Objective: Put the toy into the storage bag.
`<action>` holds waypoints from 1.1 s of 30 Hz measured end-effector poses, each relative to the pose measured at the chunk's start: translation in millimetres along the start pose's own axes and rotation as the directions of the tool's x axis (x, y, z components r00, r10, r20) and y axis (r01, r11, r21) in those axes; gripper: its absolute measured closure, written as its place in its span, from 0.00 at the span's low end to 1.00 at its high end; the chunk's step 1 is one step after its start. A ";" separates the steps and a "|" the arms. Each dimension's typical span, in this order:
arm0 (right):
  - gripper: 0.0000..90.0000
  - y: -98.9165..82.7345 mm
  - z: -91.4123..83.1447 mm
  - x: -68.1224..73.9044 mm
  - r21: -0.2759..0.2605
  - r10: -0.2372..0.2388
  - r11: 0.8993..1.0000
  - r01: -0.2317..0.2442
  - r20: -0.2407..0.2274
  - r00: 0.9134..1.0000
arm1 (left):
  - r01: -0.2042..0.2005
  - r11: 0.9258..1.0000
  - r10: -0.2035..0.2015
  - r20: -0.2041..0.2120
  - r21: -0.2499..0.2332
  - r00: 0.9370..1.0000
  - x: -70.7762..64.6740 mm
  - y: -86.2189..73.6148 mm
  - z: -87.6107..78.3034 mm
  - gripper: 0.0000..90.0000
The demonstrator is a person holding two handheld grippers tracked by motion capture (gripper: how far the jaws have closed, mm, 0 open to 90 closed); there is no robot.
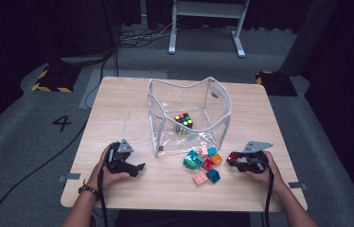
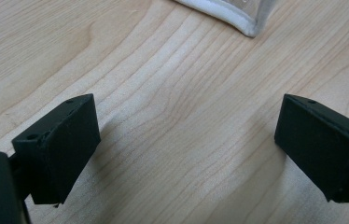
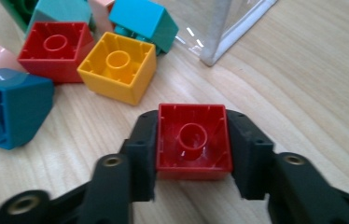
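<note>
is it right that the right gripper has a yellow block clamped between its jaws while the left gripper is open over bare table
Not quite: the block in the right gripper is red, not yellow. The right gripper view shows the red block pressed between both jaws, hollow side up, while the yellow block lies free on the table. The rest holds: the left gripper is open over bare wood.

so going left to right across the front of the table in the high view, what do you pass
left gripper → clear bag's near left corner → pile of coloured blocks → red block clamped in the right gripper
</note>
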State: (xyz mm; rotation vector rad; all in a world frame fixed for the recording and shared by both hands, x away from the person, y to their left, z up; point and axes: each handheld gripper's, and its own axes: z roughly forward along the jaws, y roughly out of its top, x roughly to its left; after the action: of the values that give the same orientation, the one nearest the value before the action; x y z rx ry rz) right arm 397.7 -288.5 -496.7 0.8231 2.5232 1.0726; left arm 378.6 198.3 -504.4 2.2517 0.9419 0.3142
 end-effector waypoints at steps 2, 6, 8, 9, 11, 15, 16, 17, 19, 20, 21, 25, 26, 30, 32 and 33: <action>0.66 -0.9 -0.9 -2.3 -0.006 -0.005 1.000 0.005 0.019 1.000 | 0.001 1.000 -0.001 -0.001 0.001 1.000 0.0 0.0 -0.1 0.08; 0.66 -1.1 -3.0 -6.0 -0.024 0.007 1.000 -0.007 0.028 1.000 | 0.001 1.000 -0.001 0.001 0.001 1.000 0.0 0.0 -0.1 0.08; 0.66 -1.4 -5.4 -8.4 -0.041 0.015 0.999 -0.014 0.035 0.999 | 0.001 1.000 -0.001 0.000 0.001 1.000 0.0 0.0 -0.1 0.08; 0.66 -1.4 -6.6 -9.8 -0.039 0.018 0.999 -0.016 0.041 0.999 | 0.000 1.000 0.000 0.000 0.001 1.000 0.0 0.0 -0.1 0.08; 0.66 -1.6 -7.0 -10.8 -0.042 0.031 0.999 -0.029 0.041 0.999 | 0.001 1.000 -0.001 0.000 0.001 1.000 -0.1 0.0 -0.1 0.08; 0.66 -0.6 -12.6 -16.5 -0.076 0.049 0.996 -0.044 0.068 0.996 | 0.001 1.000 -0.001 0.000 0.000 1.000 -0.2 -0.1 0.0 0.08; 0.66 -0.4 -13.7 -17.2 -0.077 0.055 0.996 -0.050 0.069 0.996 | 0.001 1.000 -0.001 0.000 0.000 1.000 -0.1 -0.1 -0.1 0.08; 0.66 -0.5 -14.5 -18.5 -0.084 0.056 0.995 -0.050 0.072 0.996 | 0.000 1.000 0.000 0.000 0.001 1.000 -0.1 -0.1 -0.1 0.08; 0.66 0.1 -16.3 -20.1 -0.091 0.070 0.994 -0.062 0.079 0.994 | 0.001 1.000 -0.001 0.000 0.001 1.000 -0.1 0.0 -0.1 0.08; 0.66 0.2 -16.7 -20.7 -0.091 0.071 0.994 -0.064 0.085 0.994 | 0.000 1.000 0.000 0.000 0.001 1.000 0.0 0.0 -0.1 0.08; 0.66 0.2 -17.4 -21.6 -0.096 0.074 0.993 -0.066 0.087 0.993 | 0.000 1.000 0.000 0.000 0.001 1.000 0.0 0.0 -0.1 0.08; 0.66 0.4 -19.2 -22.9 -0.108 0.084 0.991 -0.074 0.090 0.992 | 0.000 1.000 0.000 0.001 0.001 1.000 0.0 0.0 -0.1 0.08; 0.66 0.6 -19.6 -22.8 -0.108 0.085 0.991 -0.075 0.091 0.992 | 0.000 1.000 0.000 0.001 0.001 1.000 0.1 0.0 -0.1 0.08; 0.66 2.4 -22.5 -23.6 -0.120 0.092 0.989 -0.082 0.085 0.992 | 0.000 1.000 0.000 0.002 -0.001 1.000 0.1 0.0 0.1 0.08; 0.66 5.1 -25.2 -25.2 -0.134 0.104 0.987 -0.093 0.082 0.991 | -0.006 1.000 0.006 0.000 -0.003 1.000 0.6 0.2 0.0 0.08; 0.66 7.4 -27.5 -26.8 -0.142 0.107 0.985 -0.095 0.080 0.991 | -0.006 1.000 0.006 0.001 -0.002 1.000 0.7 0.2 0.1 0.08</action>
State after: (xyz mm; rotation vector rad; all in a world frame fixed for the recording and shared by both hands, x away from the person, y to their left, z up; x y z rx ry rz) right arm 409.6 -316.1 -471.7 0.9457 2.3277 1.2002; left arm 379.2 198.6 -504.3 2.2529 0.9335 0.3162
